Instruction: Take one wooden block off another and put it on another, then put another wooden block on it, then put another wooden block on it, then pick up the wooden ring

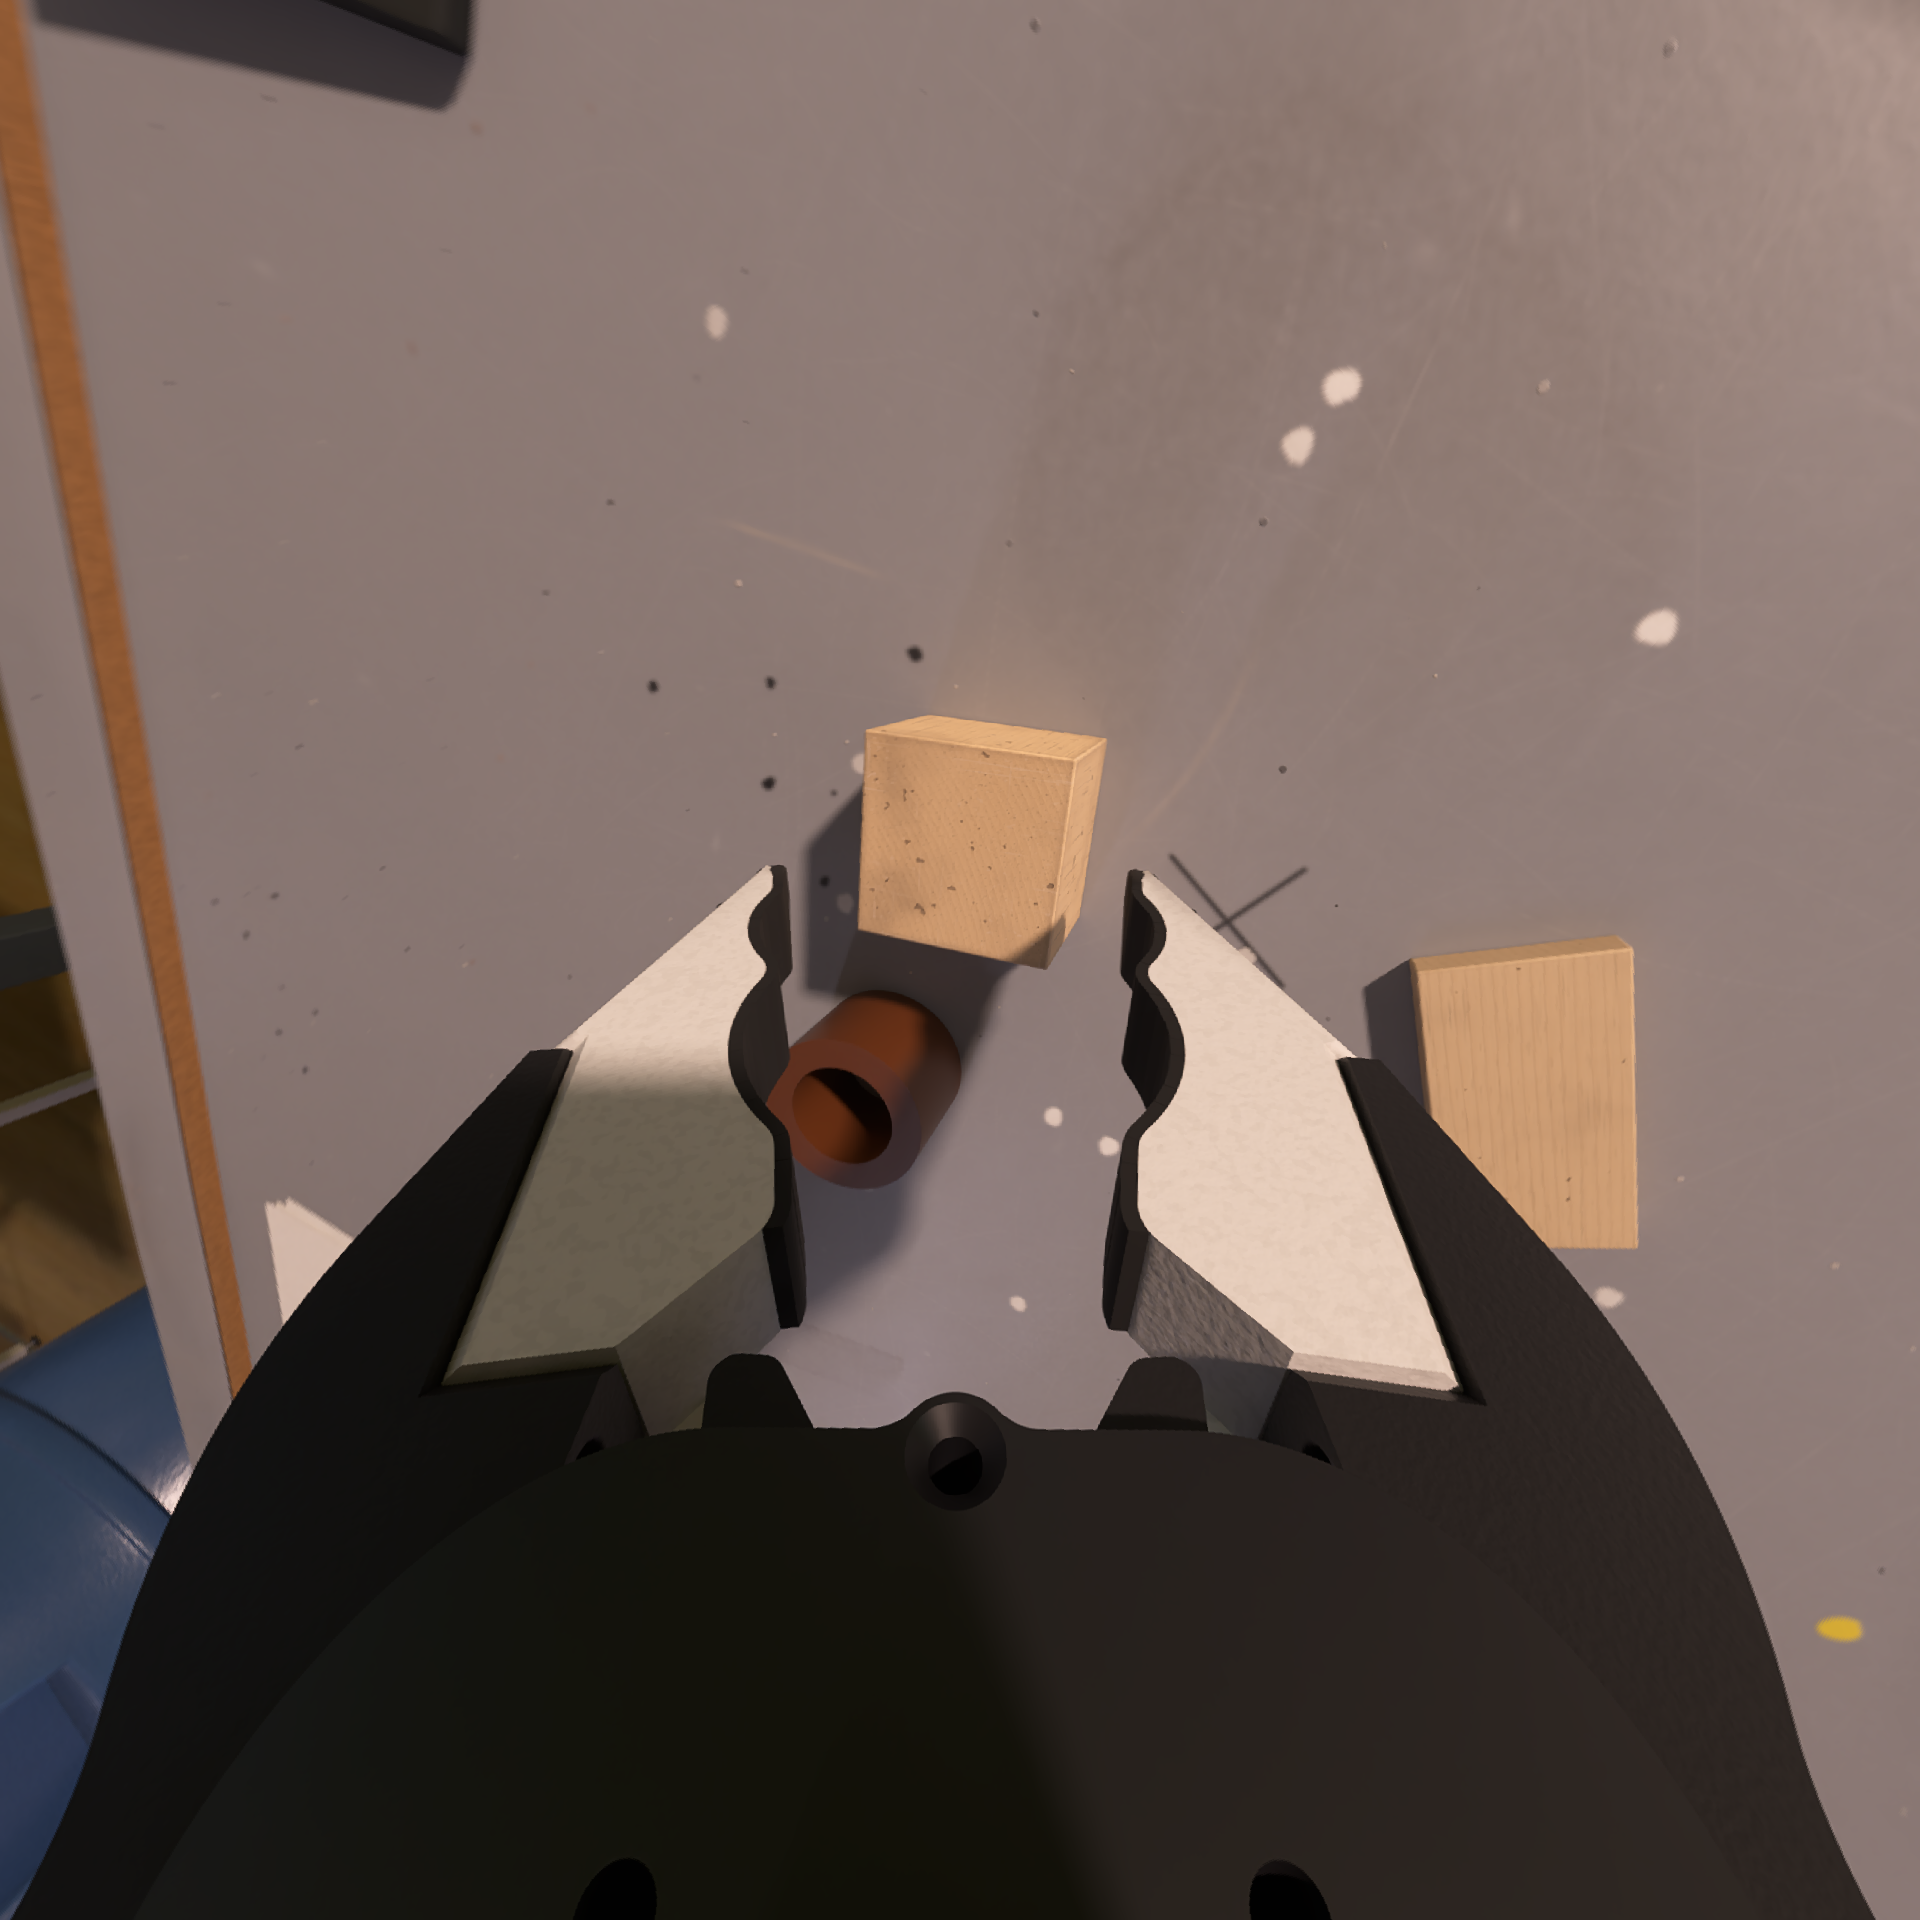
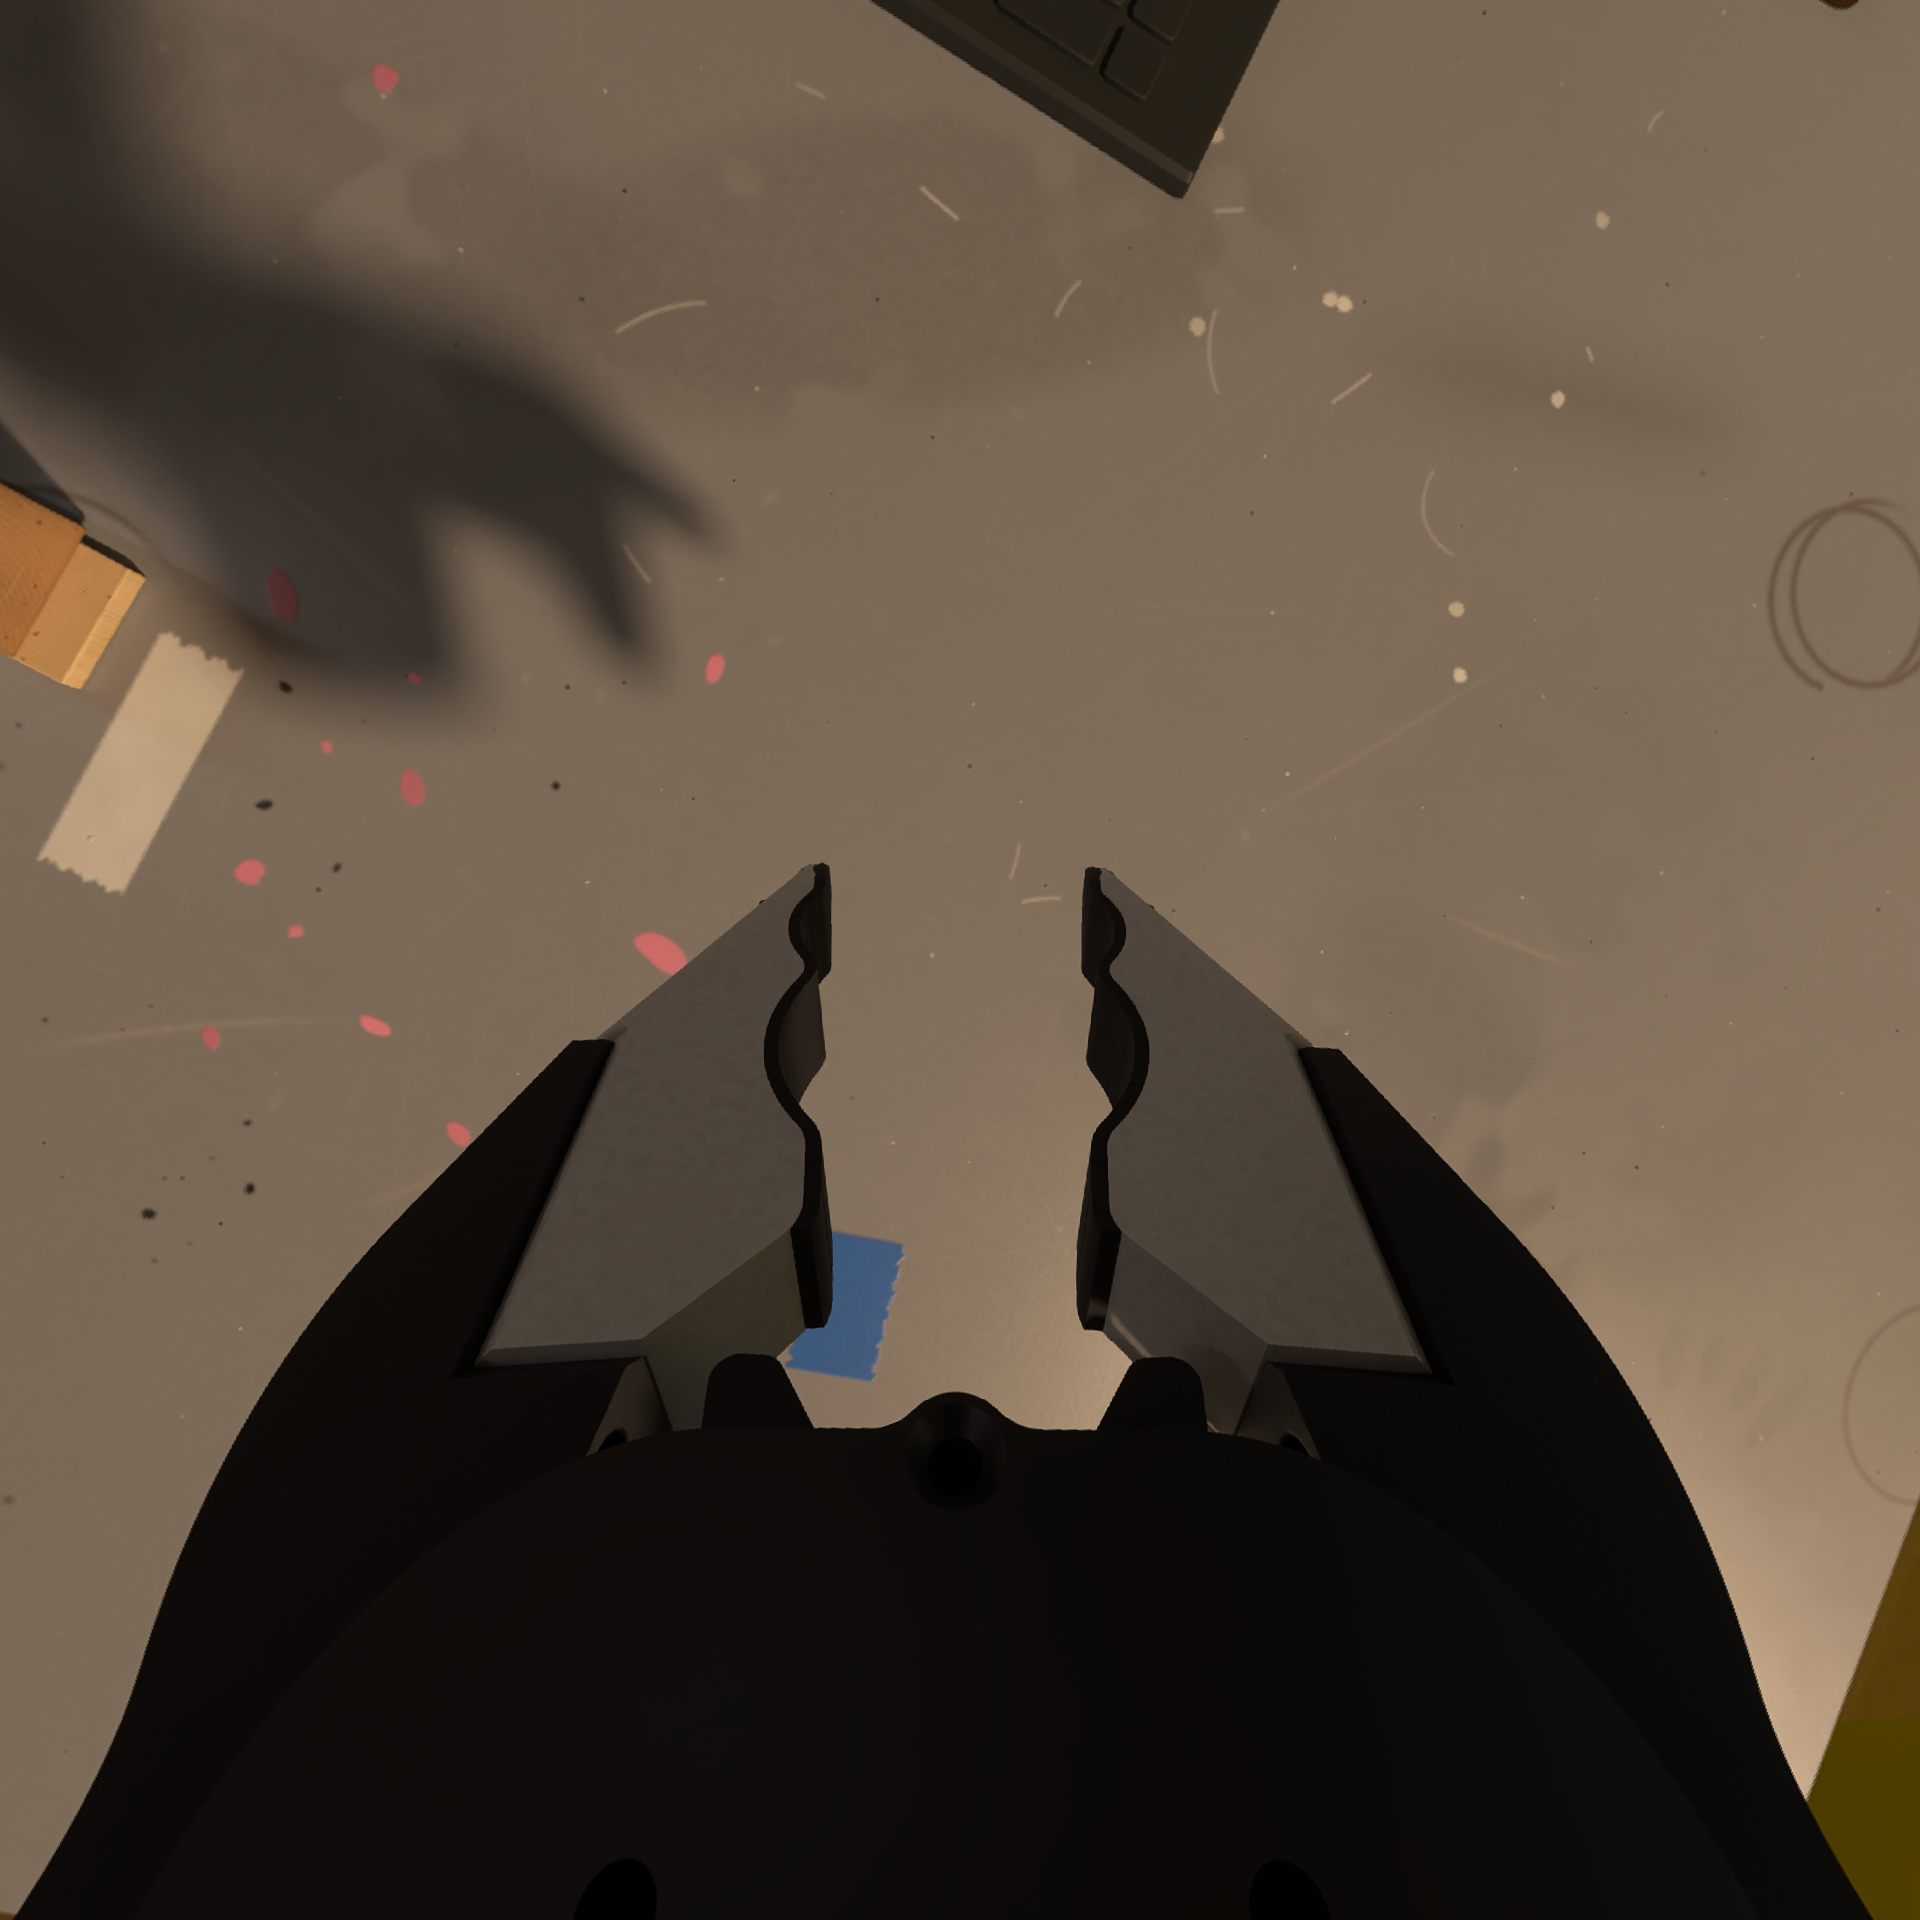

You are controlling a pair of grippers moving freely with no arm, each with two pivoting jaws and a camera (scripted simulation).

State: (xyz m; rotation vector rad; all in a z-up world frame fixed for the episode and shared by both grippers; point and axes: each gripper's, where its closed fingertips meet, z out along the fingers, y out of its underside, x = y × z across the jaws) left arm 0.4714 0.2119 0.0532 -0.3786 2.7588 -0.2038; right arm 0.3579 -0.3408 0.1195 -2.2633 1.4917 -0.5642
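Observation:
In the left wrist view, a pale wooden block (image 1: 971, 836) stands tall on the grey table just beyond my fingertips; whether it is one block or a stack I cannot tell from above. A reddish-brown wooden ring (image 1: 868, 1091) lies on its side below it, close to my left finger. A flat wooden block (image 1: 1527, 1091) lies to the right. My left gripper (image 1: 954, 883) is open and empty above the ring. My right gripper (image 2: 956, 878) is open and empty over bare table. A wooden block's corner (image 2: 62, 592) shows at that view's left edge.
The table's orange left edge (image 1: 94, 644) runs down the left wrist view, with a blue object (image 1: 62, 1475) below it. A dark keyboard (image 2: 1122, 73) lies at the top of the right wrist view. Pale tape (image 2: 140, 764) and blue tape (image 2: 852, 1309) stick to the table.

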